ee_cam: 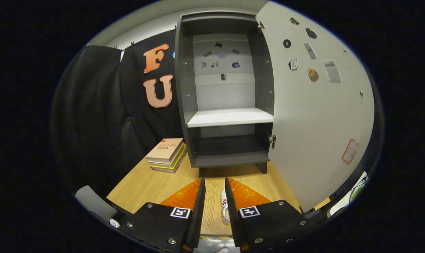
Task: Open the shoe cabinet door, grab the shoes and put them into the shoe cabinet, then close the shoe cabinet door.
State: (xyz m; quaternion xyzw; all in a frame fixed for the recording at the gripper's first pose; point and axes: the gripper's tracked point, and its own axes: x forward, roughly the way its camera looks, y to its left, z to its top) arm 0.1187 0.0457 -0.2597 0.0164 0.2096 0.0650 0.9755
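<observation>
The gripper (215, 191) is hanging over a wooden table (142, 182), its fingers a narrow way apart and squeezing nothing. A white shoe (225, 207) is lying between them, down on the table. Beyond the fingers, the shoe cabinet (230, 117) is standing with its door (318, 116) swung wide open. A stack of books (167, 154) is sitting just beside the cabinet.

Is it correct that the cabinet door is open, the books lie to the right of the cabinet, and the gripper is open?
Not quite. In the gripper view the books lie left of the cabinet, not right. The door is open, and the gripper is open.
</observation>
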